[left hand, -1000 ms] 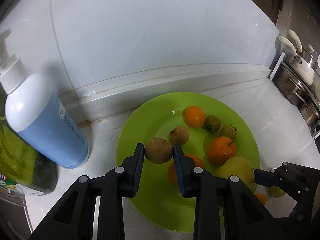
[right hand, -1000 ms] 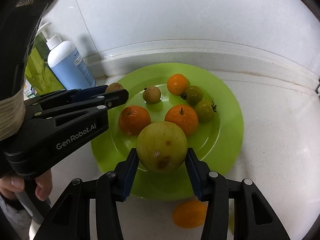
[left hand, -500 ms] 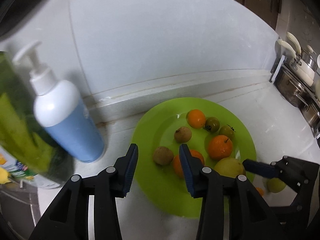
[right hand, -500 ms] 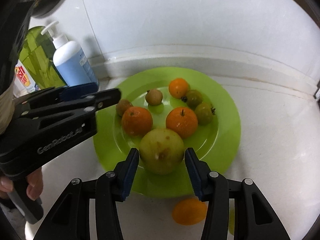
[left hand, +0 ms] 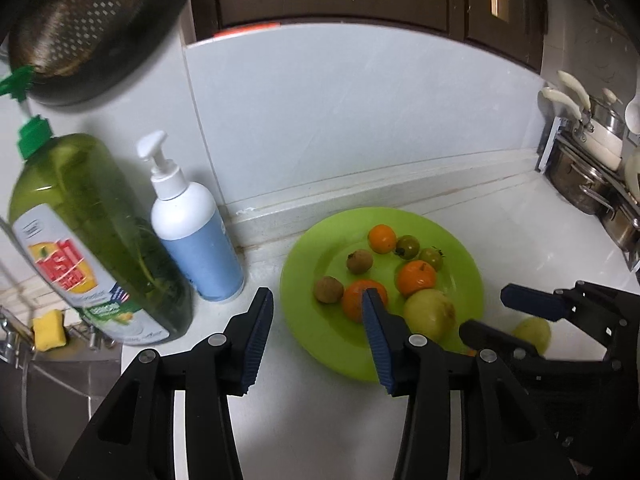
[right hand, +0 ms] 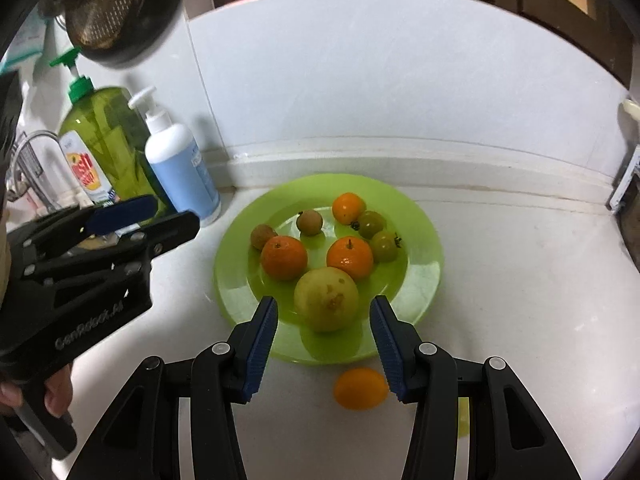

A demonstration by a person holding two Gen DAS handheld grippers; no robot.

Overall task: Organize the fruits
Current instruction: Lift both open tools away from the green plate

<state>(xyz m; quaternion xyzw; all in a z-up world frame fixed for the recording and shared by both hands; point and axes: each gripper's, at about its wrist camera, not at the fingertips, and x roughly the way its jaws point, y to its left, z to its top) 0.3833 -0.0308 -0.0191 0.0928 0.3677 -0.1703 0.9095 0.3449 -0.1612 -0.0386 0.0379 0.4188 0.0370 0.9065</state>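
We just dropped both loads: small brown fruit [left hand: 328, 289] left-centre on green plate [left hand: 304, 312], big yellow-green fruit [right hand: 326, 299] at its lower middle. Left gripper [left hand: 316, 340] empty, jaws opening; right gripper [right hand: 323, 350] parted, gripping nothing — both lifted clear. Orange fruit [right hand: 361, 388] awaits on counter, bottom centre.

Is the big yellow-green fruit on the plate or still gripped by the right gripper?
On the plate. The big yellow-green fruit rests on the green plate, with gaps to both jaws of the right gripper.
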